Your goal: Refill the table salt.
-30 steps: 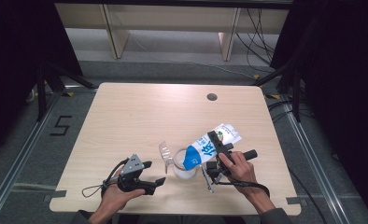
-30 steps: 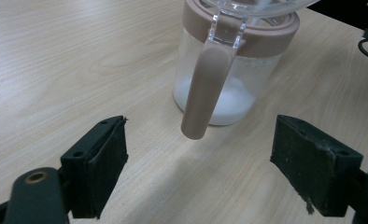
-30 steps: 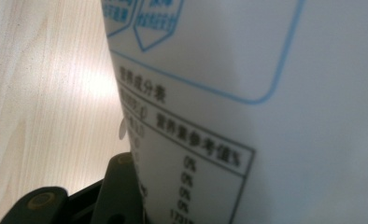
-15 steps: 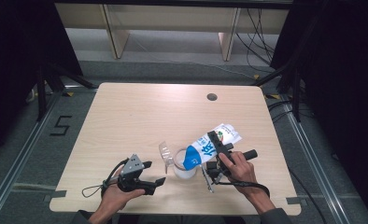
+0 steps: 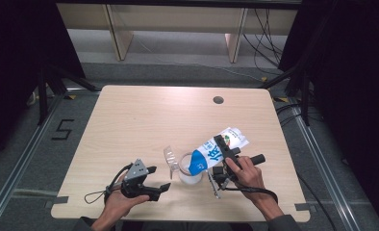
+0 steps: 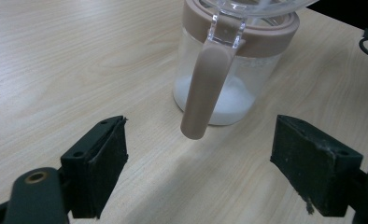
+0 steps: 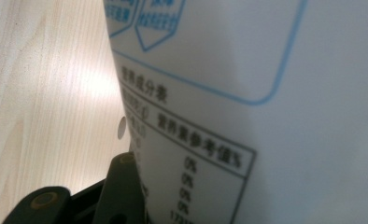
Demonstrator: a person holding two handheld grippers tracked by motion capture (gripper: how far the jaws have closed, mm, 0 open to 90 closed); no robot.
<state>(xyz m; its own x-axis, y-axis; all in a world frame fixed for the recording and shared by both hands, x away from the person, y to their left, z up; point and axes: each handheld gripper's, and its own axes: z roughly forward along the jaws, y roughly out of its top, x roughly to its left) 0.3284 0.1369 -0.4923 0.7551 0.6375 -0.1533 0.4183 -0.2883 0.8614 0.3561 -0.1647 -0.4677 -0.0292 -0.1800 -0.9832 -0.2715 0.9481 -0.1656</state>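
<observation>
A clear jar (image 5: 189, 176) with a brown rim and white powder in its bottom stands near the table's front edge, its clear lid (image 5: 170, 156) flipped open to the left. My right gripper (image 5: 224, 146) is shut on a white and blue bag (image 5: 215, 149), tilted with its blue end over the jar's mouth. In the right gripper view the bag (image 7: 247, 93) shows its printed label against one black jaw. My left gripper (image 5: 159, 178) rests open on the table left of the jar. In the left gripper view it (image 6: 205, 172) faces the jar's brown handle (image 6: 206, 91), nothing between its pads.
The light wooden table (image 5: 144, 120) has a small round hole (image 5: 218, 100) near its far right. A cable (image 5: 98, 195) trails from the left gripper by the front edge. Shelving (image 5: 178, 29) stands beyond the table, and dark stands flank it.
</observation>
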